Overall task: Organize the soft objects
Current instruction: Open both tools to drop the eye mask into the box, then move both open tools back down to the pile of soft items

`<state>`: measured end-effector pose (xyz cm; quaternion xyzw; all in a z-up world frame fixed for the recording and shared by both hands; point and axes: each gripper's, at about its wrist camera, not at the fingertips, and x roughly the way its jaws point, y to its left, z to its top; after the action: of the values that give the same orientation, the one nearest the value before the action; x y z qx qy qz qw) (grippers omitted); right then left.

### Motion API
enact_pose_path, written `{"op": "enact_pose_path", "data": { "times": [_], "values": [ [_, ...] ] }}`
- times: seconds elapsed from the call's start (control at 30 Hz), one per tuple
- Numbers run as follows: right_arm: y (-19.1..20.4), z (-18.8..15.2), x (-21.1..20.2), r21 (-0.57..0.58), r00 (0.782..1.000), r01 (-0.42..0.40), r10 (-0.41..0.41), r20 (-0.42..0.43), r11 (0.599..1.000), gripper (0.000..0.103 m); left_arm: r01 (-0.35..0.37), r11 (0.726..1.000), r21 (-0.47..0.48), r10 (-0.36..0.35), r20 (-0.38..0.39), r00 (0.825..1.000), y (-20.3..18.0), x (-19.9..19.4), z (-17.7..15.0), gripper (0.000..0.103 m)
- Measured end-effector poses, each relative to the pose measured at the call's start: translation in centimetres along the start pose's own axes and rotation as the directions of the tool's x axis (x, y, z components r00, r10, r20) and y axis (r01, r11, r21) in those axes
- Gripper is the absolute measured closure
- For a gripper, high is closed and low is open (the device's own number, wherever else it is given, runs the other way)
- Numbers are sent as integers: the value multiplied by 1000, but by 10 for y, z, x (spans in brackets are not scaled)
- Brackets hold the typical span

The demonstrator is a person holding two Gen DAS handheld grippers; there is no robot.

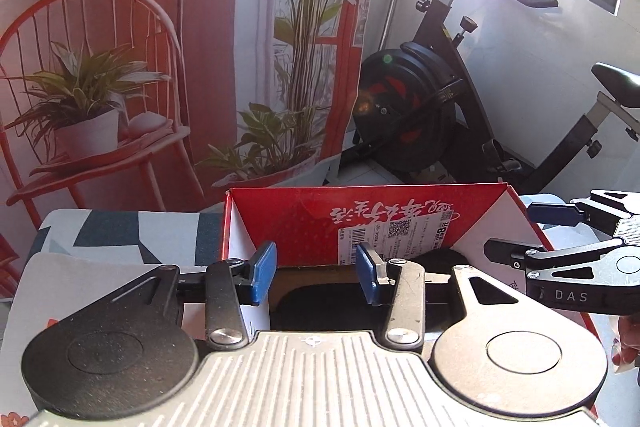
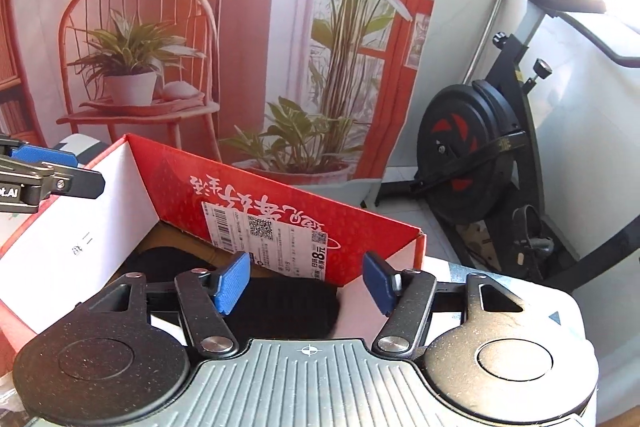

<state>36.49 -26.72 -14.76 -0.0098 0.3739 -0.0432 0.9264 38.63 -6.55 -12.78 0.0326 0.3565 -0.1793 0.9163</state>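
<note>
Dark soft item (image 2: 276,303), black, probably folded cloth or a sock, lying on the floor of the red box (image 2: 280,187); seen between and below the jaws of the right gripper (image 2: 306,283) in the right wrist view. In the left wrist view a black shape (image 1: 316,301) on the box floor (image 1: 320,219), likely the same item or a second one; cannot tell which.

Left gripper (image 1: 316,275): jaws apart, nothing between the blue pads (image 1: 264,267), black cloth below them but not pinched. Right gripper: jaws apart wider, blue pads (image 2: 232,283) clear of the cloth, no contact visible.

Step in hand, judged: release just completed, soft item dropped into the box, both tools hanging over the opening. Task looks partly done at best; count of remaining soft things not visible from here.

Next move, judged: lifting both tools clear of the box walls without snagging the cloth, then locating the next soft item outside the box. Risk: cloth clinging to a pad on the way up.

Container: red cardboard box, open top, white inner side walls, price label on far wall at 12 o'clock. Contents: only black cloth visible; near part of floor hidden behind the tool bodies.

Surroundings: box on a tabletop with a patterned cover (image 1: 120,231) at 9 o'clock in the left view. Printed backdrop of chair and plants (image 2: 160,47) beyond at 11 o'clock. Exercise bike (image 2: 480,155) at 2 o'clock.
</note>
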Motion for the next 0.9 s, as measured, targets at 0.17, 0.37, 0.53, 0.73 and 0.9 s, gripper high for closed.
{"op": "enact_pose_path", "data": {
  "times": [0.17,0.37,0.53,0.73,0.9],
  "values": [
    [-4,-5,-38,55,997,6,-10,76,998,1,0,1000,10,0,35,999,-8,-34,-6,32],
    [-9,-24,-86,121,992,16,-32,126,992,0,-10,999,-49,14,80,997,-10,-80,-24,3],
    [-3,-51,-131,123,977,26,-52,209,992,0,-10,998,-65,15,67,998,-12,-113,-52,3],
    [4,-97,-169,160,970,5,-44,240,987,0,3,998,-63,-1,34,999,-20,-148,-110,3],
    [11,-141,-185,200,974,-8,-39,225,980,0,32,997,-65,-33,-18,999,-26,-157,-162,3]
  ]
}}
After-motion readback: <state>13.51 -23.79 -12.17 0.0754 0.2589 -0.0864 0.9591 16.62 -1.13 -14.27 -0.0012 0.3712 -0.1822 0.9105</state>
